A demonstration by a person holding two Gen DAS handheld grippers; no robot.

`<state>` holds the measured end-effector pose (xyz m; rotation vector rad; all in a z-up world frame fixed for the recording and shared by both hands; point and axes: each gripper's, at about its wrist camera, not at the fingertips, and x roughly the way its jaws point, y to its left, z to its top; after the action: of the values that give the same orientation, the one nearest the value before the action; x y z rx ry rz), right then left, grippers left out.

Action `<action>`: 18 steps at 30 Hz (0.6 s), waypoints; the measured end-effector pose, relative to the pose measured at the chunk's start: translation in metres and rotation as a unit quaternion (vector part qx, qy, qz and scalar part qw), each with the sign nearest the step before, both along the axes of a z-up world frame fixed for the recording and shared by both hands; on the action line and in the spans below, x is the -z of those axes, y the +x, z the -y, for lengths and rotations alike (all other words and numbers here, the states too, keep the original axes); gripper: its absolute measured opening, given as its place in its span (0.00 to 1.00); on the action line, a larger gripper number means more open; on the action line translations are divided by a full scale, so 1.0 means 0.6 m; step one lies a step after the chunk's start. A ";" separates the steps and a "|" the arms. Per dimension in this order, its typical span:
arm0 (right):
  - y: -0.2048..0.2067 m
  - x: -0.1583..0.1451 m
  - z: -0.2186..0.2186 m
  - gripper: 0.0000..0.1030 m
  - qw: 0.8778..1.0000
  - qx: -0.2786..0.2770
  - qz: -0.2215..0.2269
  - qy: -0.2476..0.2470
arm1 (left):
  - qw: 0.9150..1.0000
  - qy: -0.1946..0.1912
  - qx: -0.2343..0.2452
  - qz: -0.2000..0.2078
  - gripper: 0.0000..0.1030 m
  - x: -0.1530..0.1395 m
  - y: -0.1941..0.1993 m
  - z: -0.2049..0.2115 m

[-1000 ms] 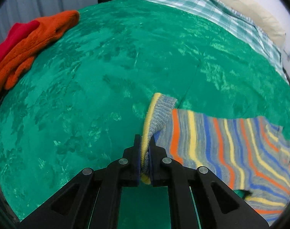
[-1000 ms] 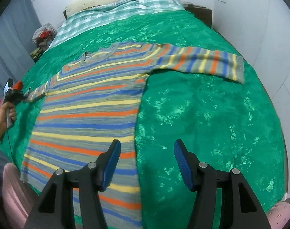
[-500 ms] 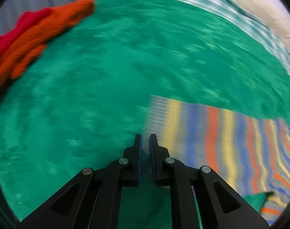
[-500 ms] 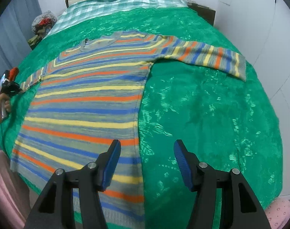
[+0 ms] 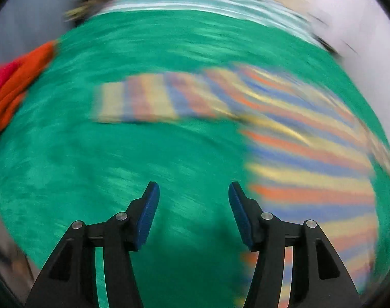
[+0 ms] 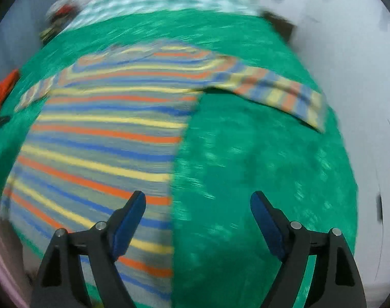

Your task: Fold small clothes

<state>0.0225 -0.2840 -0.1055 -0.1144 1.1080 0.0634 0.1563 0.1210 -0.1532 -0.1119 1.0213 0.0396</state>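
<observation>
A striped sweater (image 6: 105, 138) in grey, blue, yellow and orange lies flat on the green bedspread (image 6: 246, 166), both sleeves spread out. In the blurred left wrist view its left sleeve (image 5: 143, 102) lies flat ahead and the body (image 5: 310, 166) fills the right. My left gripper (image 5: 193, 202) is open and empty over bare bedspread, short of the sleeve. My right gripper (image 6: 197, 213) is open and empty above the sweater's lower right edge. The right sleeve (image 6: 279, 95) stretches toward the wall.
An orange and red garment (image 5: 12, 89) lies at the bed's left edge. A checked blanket (image 6: 156, 0) and a pillow lie at the bed's head. A white wall (image 6: 361, 77) runs along the right side of the bed.
My left gripper let go of the sleeve cuff, opened wide and pulled back; the sleeve now lies flat. My right gripper stayed open and shifted slightly. Both views are now motion-blurred.
</observation>
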 end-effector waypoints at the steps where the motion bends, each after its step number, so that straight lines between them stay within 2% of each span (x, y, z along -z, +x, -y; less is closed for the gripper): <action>1: 0.008 0.007 -0.016 0.80 0.999 -0.027 -0.018 0.019 | 0.999 -0.003 0.053 -0.009 0.51 0.009 -0.019 0.059; 2: 0.011 0.015 -0.029 0.79 0.998 -0.044 -0.029 0.041 | 0.996 0.001 0.086 -0.021 0.47 0.021 -0.034 0.096; 3: 0.013 0.024 -0.036 0.79 0.996 -0.053 -0.039 0.054 | 0.993 0.012 0.111 -0.034 0.38 0.036 -0.049 0.125; 4: 0.013 0.038 -0.043 0.79 0.995 -0.057 -0.057 0.058 | 0.991 0.019 0.121 -0.046 0.32 0.048 -0.060 0.137; 5: 0.008 0.062 -0.045 0.78 0.993 -0.051 -0.091 0.056 | 0.989 0.024 0.132 -0.070 0.30 0.068 -0.080 0.150; 7: -0.012 0.083 -0.036 0.78 0.990 -0.036 -0.123 0.057 | 0.986 0.025 0.130 -0.096 0.29 0.088 -0.118 0.139; 9: -0.053 0.087 -0.021 0.78 0.988 -0.033 -0.144 0.047 | 0.987 0.024 0.127 -0.098 0.29 0.076 -0.150 0.121; 10: -0.069 0.084 -0.014 0.78 0.988 -0.032 -0.146 0.042 | 0.988 0.022 0.118 -0.092 0.32 0.062 -0.163 0.108; 11: -0.091 0.075 0.000 0.78 0.989 -0.022 -0.142 0.043 | 0.992 0.017 0.101 -0.079 0.40 0.043 -0.176 0.087; 12: -0.104 0.068 0.012 0.78 0.989 -0.012 -0.137 0.052 | 0.993 0.019 0.088 -0.074 0.70 0.037 -0.177 0.076; 13: -0.112 0.064 0.024 0.78 0.989 0.001 -0.133 0.067 | 0.995 0.022 0.067 -0.064 0.86 0.032 -0.182 0.061; 14: -0.120 0.063 0.041 0.78 0.986 0.021 -0.132 0.100 | 0.997 0.020 0.050 -0.055 0.86 0.032 -0.185 0.049; 15: -0.121 0.068 0.051 0.78 0.983 0.033 -0.136 0.123 | 0.997 0.016 0.047 -0.064 0.81 0.042 -0.180 0.047; 16: -0.122 0.077 0.057 0.78 0.979 0.042 -0.141 0.141 | 0.995 0.008 0.050 -0.087 0.56 0.060 -0.175 0.048; 17: -0.118 0.090 0.060 0.71 0.975 0.047 -0.151 0.159 | 0.992 -0.011 0.059 -0.113 0.42 0.081 -0.168 0.055; 18: -0.115 0.109 0.059 0.63 0.969 0.046 -0.163 0.179 | 0.991 -0.015 0.065 -0.120 0.26 0.087 -0.162 0.061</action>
<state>-0.0464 -0.3191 -0.1708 0.2811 1.4104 0.2050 0.0590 0.0846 -0.2051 -0.0683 1.2677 -0.0816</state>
